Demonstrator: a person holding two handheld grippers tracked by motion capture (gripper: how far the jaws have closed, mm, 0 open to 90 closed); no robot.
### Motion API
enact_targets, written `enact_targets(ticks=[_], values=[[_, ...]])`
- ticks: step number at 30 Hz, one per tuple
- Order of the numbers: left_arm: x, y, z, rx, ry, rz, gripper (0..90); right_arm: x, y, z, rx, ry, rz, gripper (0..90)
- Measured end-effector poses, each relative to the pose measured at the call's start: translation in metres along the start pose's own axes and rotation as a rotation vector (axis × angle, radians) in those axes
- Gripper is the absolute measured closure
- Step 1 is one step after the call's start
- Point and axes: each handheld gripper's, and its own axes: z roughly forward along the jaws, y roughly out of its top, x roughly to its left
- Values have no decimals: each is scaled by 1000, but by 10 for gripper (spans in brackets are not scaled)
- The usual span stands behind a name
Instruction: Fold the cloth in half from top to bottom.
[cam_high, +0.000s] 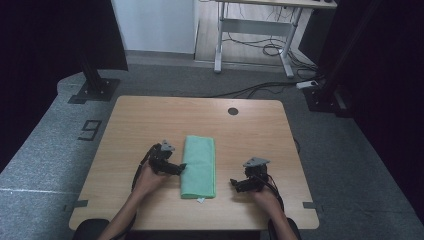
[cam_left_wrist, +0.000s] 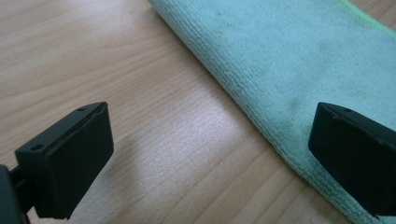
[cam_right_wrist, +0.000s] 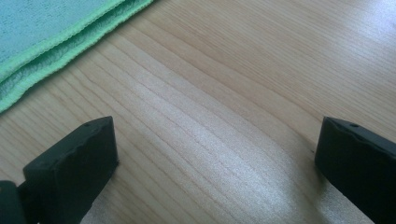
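Though two grippers, one folded cloth (cam_high: 199, 166).

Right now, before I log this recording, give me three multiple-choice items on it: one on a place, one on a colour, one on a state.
1. Where does the cloth lie on the table?
A. between the two grippers
B. at the far edge
C. hanging off the near edge

2. What colour is the cloth?
A. red
B. light green
C. black

3. How is the left gripper?
A. shut on the cloth
B. open
C. shut on nothing

Key: 1 A, a gripper sits at each side of it; 2 B, all views show green; 3 B, its jaws stand wide apart at the cloth's edge.
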Motion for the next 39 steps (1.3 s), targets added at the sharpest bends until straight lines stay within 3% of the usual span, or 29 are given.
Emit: enact_targets(ticks=[5,15,18,22,33,36,39], values=[[-5,-4,7,22,13,22,0,0,0,0,0,1,1,0],[-5,-6,7,29,20,-1,0,0,1,0,0,7,-2,0],[-6,-6,7,29,26,-9,0,-1,3,-1,5,15,-7,57],[-7,-6,6,29,31,-14,0,-1,9,0,16,45,5,90],[-10,-8,5,20,41,-24,26,-3,28,3,26,75,-13,93],[-11,-8,4,19,42,-25,31,-5,34,6,25,87,13,100],[-11,-9,4,18,41,-27,32,-6,42,11,22,87,7,115]])
